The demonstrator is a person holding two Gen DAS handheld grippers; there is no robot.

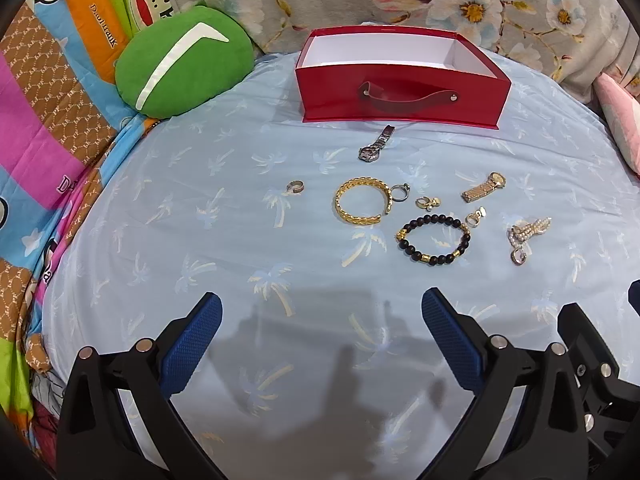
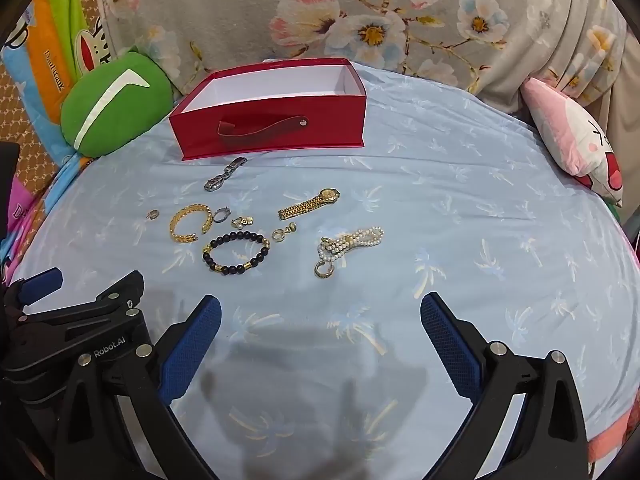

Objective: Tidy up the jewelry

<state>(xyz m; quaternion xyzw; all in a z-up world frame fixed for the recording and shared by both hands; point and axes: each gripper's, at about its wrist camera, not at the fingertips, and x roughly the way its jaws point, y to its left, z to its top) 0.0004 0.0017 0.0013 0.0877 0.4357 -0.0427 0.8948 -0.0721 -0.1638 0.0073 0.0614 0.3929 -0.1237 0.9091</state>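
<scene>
An open red box (image 1: 400,88) (image 2: 272,128) with a white inside stands at the back of the light blue sheet. In front of it lie a silver watch (image 1: 376,145) (image 2: 224,175), a gold watch (image 1: 484,187) (image 2: 310,204), a gold bangle (image 1: 362,200) (image 2: 191,223), a black bead bracelet (image 1: 434,240) (image 2: 236,251), a pearl strand (image 1: 528,234) (image 2: 348,245) and several small rings and earrings. My left gripper (image 1: 322,312) and right gripper (image 2: 320,312) are both open and empty, near the front, short of the jewelry.
A green cushion (image 1: 180,68) (image 2: 114,106) lies at the back left, a pink cushion (image 2: 576,140) at the back right. A floral cloth (image 2: 360,12) hangs behind the box. A colourful cartoon blanket (image 1: 52,120) borders the left.
</scene>
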